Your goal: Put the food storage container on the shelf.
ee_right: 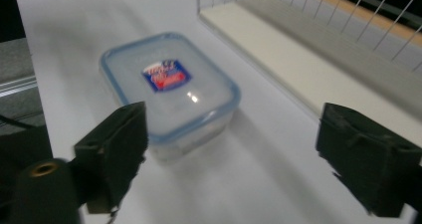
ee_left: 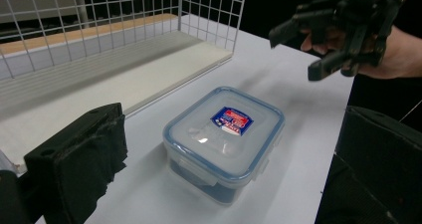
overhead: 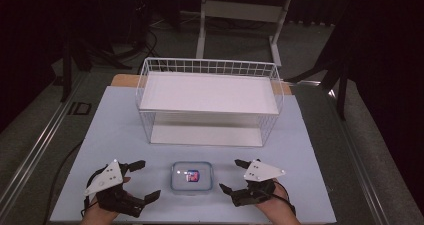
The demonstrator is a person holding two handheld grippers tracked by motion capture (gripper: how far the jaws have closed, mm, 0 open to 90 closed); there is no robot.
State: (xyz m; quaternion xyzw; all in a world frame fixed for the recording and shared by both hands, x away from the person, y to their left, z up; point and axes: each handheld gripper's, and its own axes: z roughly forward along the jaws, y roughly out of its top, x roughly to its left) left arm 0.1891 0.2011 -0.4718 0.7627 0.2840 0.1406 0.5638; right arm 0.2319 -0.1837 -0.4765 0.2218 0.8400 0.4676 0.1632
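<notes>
Blue-rimmed lidded box (overhead: 192, 177), contents hidden, sits between wide left hand-held gripper (overhead: 142, 181) and right hand-held gripper (overhead: 231, 175).

A lidded container (overhead: 192, 178) is sitting on the bench (overhead: 110, 120), near the middle of its front edge. A two-level wire rack (overhead: 209, 101) is standing behind the container, towards the bench's back edge, with a gap of bare bench lying between them. The left gripper (overhead: 143, 181) is hovering just left of the container, near the front left corner. The right gripper (overhead: 233, 175) is hovering just right of it, near the front right corner. Neither gripper is touching the container.
</notes>
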